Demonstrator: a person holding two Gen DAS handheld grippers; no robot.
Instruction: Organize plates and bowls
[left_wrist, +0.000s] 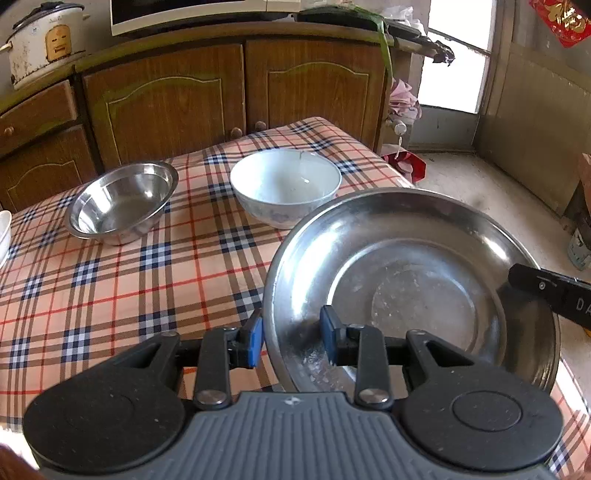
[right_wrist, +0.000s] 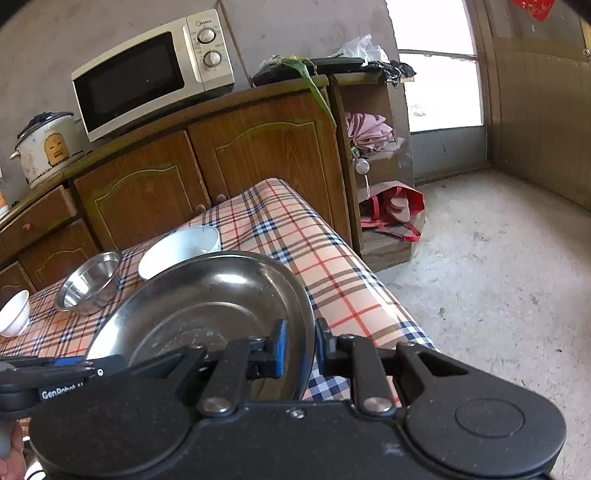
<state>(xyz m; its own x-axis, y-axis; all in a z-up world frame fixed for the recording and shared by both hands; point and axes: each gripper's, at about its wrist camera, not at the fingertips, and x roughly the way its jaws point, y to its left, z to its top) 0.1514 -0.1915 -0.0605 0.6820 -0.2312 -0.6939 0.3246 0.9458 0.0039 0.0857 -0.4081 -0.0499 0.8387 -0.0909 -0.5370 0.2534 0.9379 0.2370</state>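
The tabletop (left_wrist: 110, 288), covered in a plaid cloth, reaches back to a wooden cabinet (left_wrist: 166, 99) along its far edge; its right edge drops to an open stretch of bare concrete floor (right_wrist: 498, 277) that runs to a doorway. The near left part of the cloth is bare, leaving free room there.

A wide steel plate (left_wrist: 424, 258) is at the right side of the tabletop, close to that right edge, gripped on opposite rims by both tools. The left gripper (left_wrist: 291, 336) has its fingers drawn narrow on the plate's near-left rim, one blue pad outside the wall and one inside. The right gripper (right_wrist: 301, 349) pinches the plate's right rim, fingers almost together, the thin steel edge between the pads. In the left wrist view the right tool's black finger lies across the plate's far-right rim.

Just behind the plate stands a white ceramic bowl (left_wrist: 284, 184), its near side partly hidden by the plate's far rim. To its left, apart from it, a steel bowl (left_wrist: 122, 203) sits tilted toward the camera. A small white bowl (right_wrist: 14, 312) rests at the far left edge of the cloth, well apart from the others.
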